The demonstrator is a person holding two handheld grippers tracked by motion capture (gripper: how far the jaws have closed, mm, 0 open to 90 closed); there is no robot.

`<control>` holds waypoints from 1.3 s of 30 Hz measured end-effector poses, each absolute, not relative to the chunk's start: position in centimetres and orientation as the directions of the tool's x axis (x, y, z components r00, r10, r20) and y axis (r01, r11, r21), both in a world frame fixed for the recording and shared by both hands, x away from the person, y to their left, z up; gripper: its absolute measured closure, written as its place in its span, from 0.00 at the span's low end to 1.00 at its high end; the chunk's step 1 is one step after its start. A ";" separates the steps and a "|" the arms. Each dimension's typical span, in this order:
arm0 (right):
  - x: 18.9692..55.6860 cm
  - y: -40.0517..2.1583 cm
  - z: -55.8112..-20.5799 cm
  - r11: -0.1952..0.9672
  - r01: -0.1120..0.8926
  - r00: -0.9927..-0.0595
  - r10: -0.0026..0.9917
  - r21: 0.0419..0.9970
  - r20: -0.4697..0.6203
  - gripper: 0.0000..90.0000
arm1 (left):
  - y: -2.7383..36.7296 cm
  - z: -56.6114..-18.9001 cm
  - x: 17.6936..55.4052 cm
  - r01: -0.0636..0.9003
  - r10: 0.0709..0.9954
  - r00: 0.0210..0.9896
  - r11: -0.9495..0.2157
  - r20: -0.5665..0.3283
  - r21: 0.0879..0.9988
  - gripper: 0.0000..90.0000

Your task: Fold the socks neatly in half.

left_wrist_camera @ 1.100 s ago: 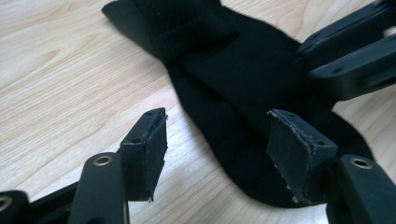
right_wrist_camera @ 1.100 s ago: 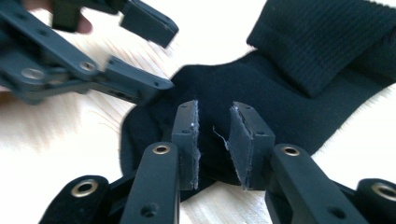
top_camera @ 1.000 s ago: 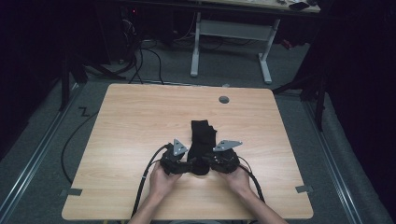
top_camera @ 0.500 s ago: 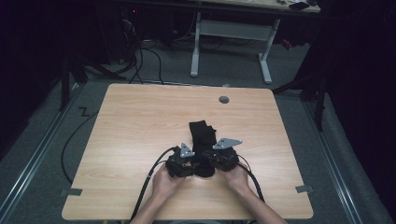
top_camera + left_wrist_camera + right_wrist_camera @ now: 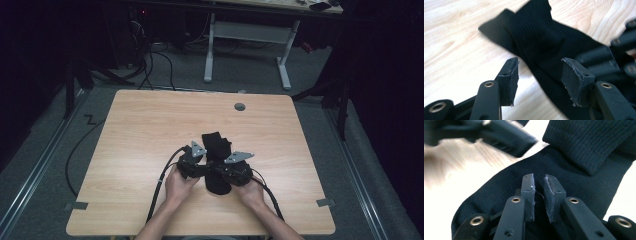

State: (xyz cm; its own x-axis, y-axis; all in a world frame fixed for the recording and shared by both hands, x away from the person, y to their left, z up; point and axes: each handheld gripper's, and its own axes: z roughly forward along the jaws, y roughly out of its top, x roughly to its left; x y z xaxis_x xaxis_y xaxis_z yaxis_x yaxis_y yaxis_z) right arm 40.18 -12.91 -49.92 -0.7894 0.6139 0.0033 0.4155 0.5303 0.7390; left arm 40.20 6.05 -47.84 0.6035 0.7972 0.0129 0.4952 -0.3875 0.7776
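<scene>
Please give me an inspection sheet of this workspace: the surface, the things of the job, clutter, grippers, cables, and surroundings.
Surface: light wooden table with a round grommet hole.
Job's things: black sock, its ribbed cuff folded over, lying near the front edge.
Clutter: nothing seen.
Grippers: left hand-held gripper open, jaws just opening, the sock below them; right hand-held gripper nearly closed over the sock, whether it pinches the fabric is unclear.
Cables: black cables trail from both grippers over the front edge.
Surroundings: dark room, grey floor, white desk frame behind.

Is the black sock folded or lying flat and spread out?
Folded: the black sock has its ribbed end doubled back over itself, lying on the table.
</scene>
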 end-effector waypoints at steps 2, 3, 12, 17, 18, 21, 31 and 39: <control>40.0 -13.0 -50.0 0.530 0.413 -0.792 0.611 0.740 0.005 0.87 | 5.5 -47.7 40.4 0.484 0.793 0.609 -0.406 0.035 0.775 0.53; 39.7 -13.0 -50.1 0.529 0.409 -0.795 0.607 0.744 0.006 0.87 | 5.2 -47.7 40.5 0.479 0.791 0.610 -0.414 0.046 0.774 0.53; 39.2 -12.9 -50.2 0.540 0.399 -0.811 0.585 0.741 0.010 0.89 | 3.9 -48.1 41.7 0.479 0.792 0.607 -0.432 0.068 0.764 0.68; 38.7 -12.9 -50.2 0.558 0.380 -0.820 0.572 0.738 -0.010 0.89 | 3.8 -48.5 42.4 0.498 0.788 0.615 -0.430 0.043 0.753 0.85; 38.6 -12.8 -50.2 0.566 0.373 -0.823 0.568 0.735 -0.020 0.89 | 3.8 -48.4 42.5 0.499 0.784 0.619 -0.437 0.045 0.748 0.92; 38.5 -12.8 -50.3 0.565 0.367 -0.824 0.566 0.739 -0.023 0.89 | 3.6 -48.1 42.8 0.494 0.778 0.626 -0.442 0.046 0.749 1.00; 38.5 -13.0 -50.4 0.556 0.370 -0.826 0.564 0.744 -0.011 0.89 | 4.1 -47.0 44.5 0.499 0.807 0.590 -0.385 0.020 0.776 1.00; 38.5 -13.2 -50.5 0.551 0.371 -0.827 0.562 0.748 -0.003 0.89 | 4.0 -47.1 44.5 0.480 0.783 0.622 -0.385 0.004 0.788 0.80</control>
State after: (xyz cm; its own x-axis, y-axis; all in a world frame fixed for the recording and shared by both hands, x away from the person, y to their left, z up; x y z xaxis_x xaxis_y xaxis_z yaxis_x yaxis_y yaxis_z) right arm 38.46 -13.21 -50.47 -0.8270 0.5622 -0.0032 0.3713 0.5506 0.7477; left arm 44.54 4.05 -47.06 0.6222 0.7828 0.0036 0.4799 -0.3850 0.7884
